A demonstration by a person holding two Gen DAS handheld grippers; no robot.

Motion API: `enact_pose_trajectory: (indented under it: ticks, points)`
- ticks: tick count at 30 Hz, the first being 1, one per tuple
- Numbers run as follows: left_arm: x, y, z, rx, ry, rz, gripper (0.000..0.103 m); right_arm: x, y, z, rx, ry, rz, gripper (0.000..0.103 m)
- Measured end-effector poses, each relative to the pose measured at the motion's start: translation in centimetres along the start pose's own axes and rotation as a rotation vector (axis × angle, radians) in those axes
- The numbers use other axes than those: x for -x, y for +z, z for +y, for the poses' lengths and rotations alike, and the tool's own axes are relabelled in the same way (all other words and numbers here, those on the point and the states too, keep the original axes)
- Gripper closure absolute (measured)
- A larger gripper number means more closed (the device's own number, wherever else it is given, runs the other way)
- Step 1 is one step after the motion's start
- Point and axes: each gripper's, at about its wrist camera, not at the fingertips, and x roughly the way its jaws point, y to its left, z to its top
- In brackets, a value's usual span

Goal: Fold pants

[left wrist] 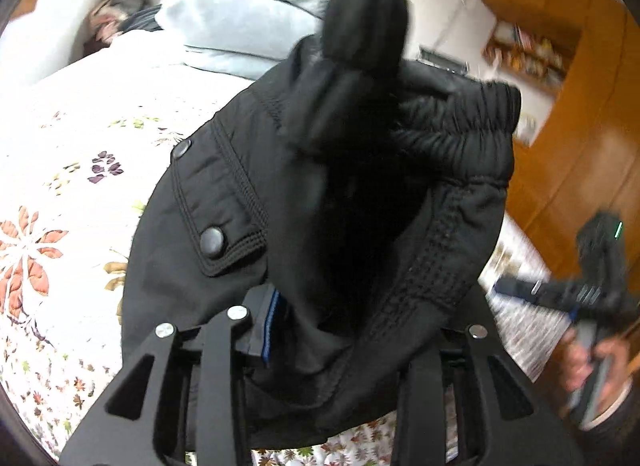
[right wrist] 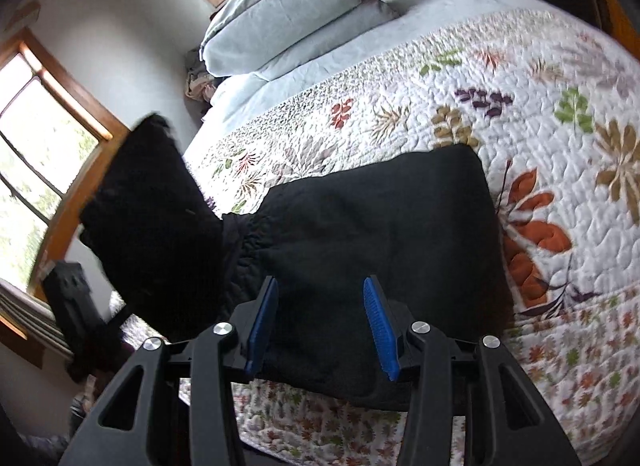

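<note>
Left gripper [left wrist: 320, 330] clamped on black pants [left wrist: 320, 201], waistband bunched up off floral quilt [left wrist: 60, 185]. Right gripper [right wrist: 322, 322] wide open above pants on quilt. No readable labels.

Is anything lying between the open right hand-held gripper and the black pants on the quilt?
Nothing visible. The right hand-held gripper hangs open directly over the black pants, which lie on the floral quilt; only bare fabric shows between its blue pads.

Bedroom: quilted bed [right wrist: 520, 77], pillows [right wrist: 288, 5]
</note>
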Motion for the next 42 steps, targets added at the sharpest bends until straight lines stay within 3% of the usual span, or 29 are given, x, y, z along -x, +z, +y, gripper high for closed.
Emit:
enact_pose_trajectory:
  ticks: [1, 4, 7, 9, 10, 11, 16, 20, 23, 29, 32, 34, 37, 42]
  points:
    - [-0.3, -0.6, -0.4, -0.033, 0.013, 0.016, 0.067, -0.1, 0.1, -0.3, -0.024, 0.021, 0.011, 0.046]
    - [-2.7, -2.0, -1.8, -0.148, 0.064, 0.076, 0.064, -0.3, 0.4, -0.8, -0.060, 0.057, 0.032, 0.038]
    - [-3.8, -3.0, -2.8, -0.227, 0.096, 0.108, 0.054, -0.5, 0.9, -0.8, -0.074, 0.093, 0.053, 0.028]
    - [-3.7, -3.2, -3.2, -0.243, 0.096, 0.112, 0.038, -1.1, 1.4, -0.8, -0.090, 0.129, 0.081, 0.026]
    - [-3.2, -3.3, -3.5, -0.237, 0.073, 0.123, 0.018, -1.4, 1.6, -0.9, -0.097, 0.141, 0.091, 0.025]
    - [-3.0, -3.2, -3.5, -0.227, 0.057, 0.133, 0.008, -1.8, 1.8, -0.9, -0.108, 0.152, 0.101, 0.023]
    - [0.4, -2.9, -2.5, -0.210, 0.038, 0.091, 0.005, -4.5, 2.5, -1.2, -0.191, 0.237, 0.158, 0.021]
    - [3.8, -3.9, -0.8, -0.102, 0.039, 0.064, 0.004, -6.8, 3.1, -1.1, -0.251, 0.301, 0.203, 0.020]
    - [5.5, -2.7, 3.0, 0.036, 0.090, 0.046, 0.003, -8.5, 3.4, -0.5, -0.258, 0.309, 0.239, 0.020]
    - [7.0, -1.9, 9.3, 0.220, 0.223, 0.060, 0.003, -10.9, 3.9, 1.8, -0.217, 0.294, 0.284, 0.020]
    - [7.0, -2.0, 11.6, 0.296, 0.240, 0.085, 0.003, -11.3, 3.9, 2.6, -0.187, 0.256, 0.283, 0.036]
    - [6.4, -2.0, 12.4, 0.332, 0.243, 0.109, 0.003, -11.4, 3.9, 2.6, -0.189, 0.238, 0.275, 0.064]
    - [5.9, -2.5, 13.1, 0.356, 0.238, 0.144, 0.003, -11.0, 3.7, 2.1, -0.219, 0.274, 0.264, 0.076]
    - [4.7, -3.5, 12.7, 0.361, 0.226, 0.174, 0.003, -9.8, 4.0, 2.7, -0.193, 0.304, 0.244, 0.078]
